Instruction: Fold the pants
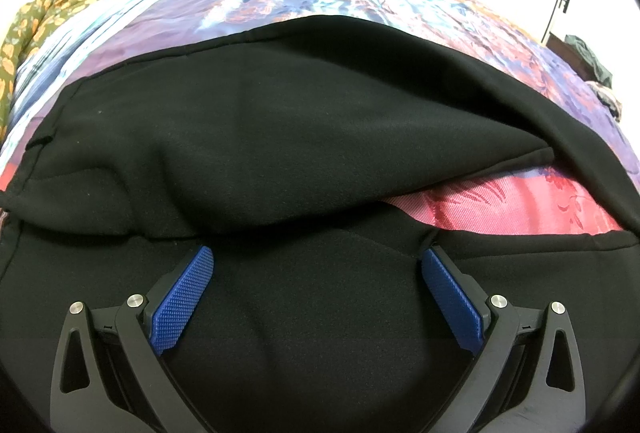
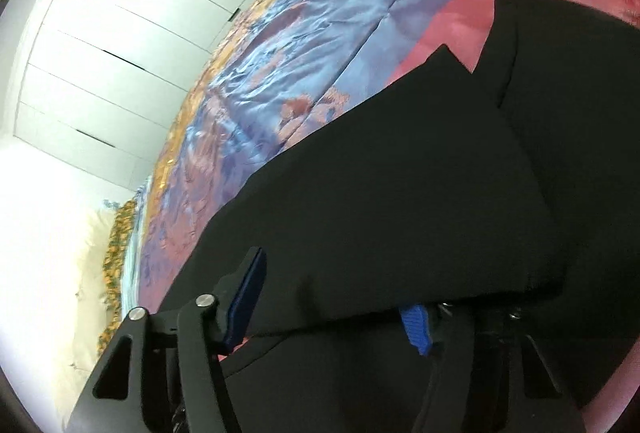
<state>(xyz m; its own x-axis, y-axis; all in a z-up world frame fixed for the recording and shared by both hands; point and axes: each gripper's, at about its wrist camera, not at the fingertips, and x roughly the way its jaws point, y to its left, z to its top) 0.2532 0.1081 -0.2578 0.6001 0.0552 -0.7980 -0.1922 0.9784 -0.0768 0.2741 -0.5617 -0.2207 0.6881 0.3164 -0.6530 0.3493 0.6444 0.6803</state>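
Black pants [image 1: 304, 137] lie spread on a bed with a pink, purple and blue satin bedspread [image 1: 512, 209]. My left gripper [image 1: 318, 257] is open, its blue pads [image 1: 182, 297] wide apart just above a flat part of the black cloth, a raised fold of the pants right ahead of it. In the right wrist view the pants [image 2: 400, 185] run across the bed, one layer draped over my right gripper [image 2: 336, 281]. Its jaws stand wide open; the left blue pad [image 2: 246, 297] shows, the right pad [image 2: 416, 329] is mostly hidden under the cloth.
A green and orange floral cloth [image 1: 60, 9] is bunched at the far left edge of the bed. White wardrobe doors [image 2: 120, 45] stand beyond the bed. Dark clothing [image 1: 592, 65] lies at the far right.
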